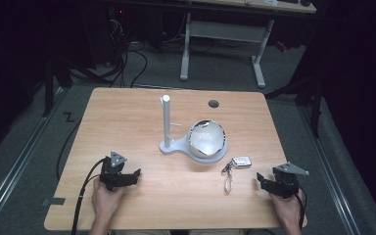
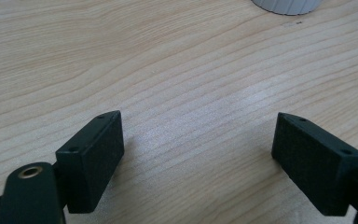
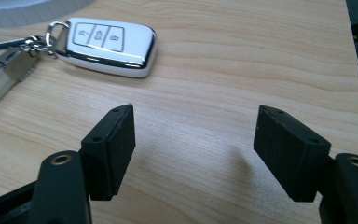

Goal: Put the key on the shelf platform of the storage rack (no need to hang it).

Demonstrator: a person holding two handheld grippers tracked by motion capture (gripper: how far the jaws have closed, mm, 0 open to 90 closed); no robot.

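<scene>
**Both grippers idle, jaws apart, key fob untouched**

The right gripper (image 3: 194,154) rests low over the table (image 1: 127,122) with its jaws spread wide and only bare wood between them. In the right gripper view the white car key fob (image 3: 109,44) lies flat at about eleven o'clock from those jaws, near but apart, its ring and strap (image 3: 9,65) trailing off to nine o'clock. The left gripper (image 2: 198,154) also stands with jaws apart over bare wood. From above, a white stand (image 1: 169,142) with an upright post sits at table centre, its base carrying a shiny bowl (image 1: 206,138), just at eleven o'clock of the fob.
</scene>
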